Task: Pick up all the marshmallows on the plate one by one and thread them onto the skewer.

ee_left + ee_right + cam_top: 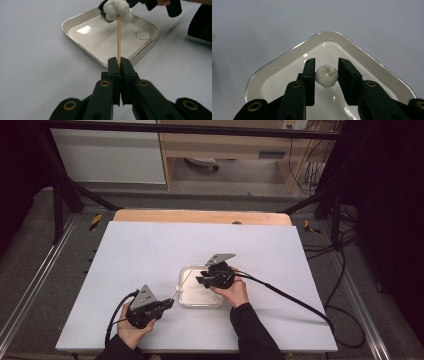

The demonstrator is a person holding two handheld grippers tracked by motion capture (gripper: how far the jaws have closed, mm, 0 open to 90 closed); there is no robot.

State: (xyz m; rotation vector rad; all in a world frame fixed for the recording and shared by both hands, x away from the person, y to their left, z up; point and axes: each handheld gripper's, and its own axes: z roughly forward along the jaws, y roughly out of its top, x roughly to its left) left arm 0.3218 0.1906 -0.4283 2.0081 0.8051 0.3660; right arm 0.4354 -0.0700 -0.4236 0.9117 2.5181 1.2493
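Where visible, two puffs (117, 10), one tray (75, 21).

High view: fixed overhead on the person's side, looking forward and down, far enough back to take in the whole white table (150, 255) plus floor and shelving behind it. Left gripper view: rides low, near table level, looking along its jaws across to the tray (75, 21) a short way off. Right gripper view: sits close above the same tray (364, 56), angled steeply down into it. All three share the tray (186, 270) and the white surface around it.
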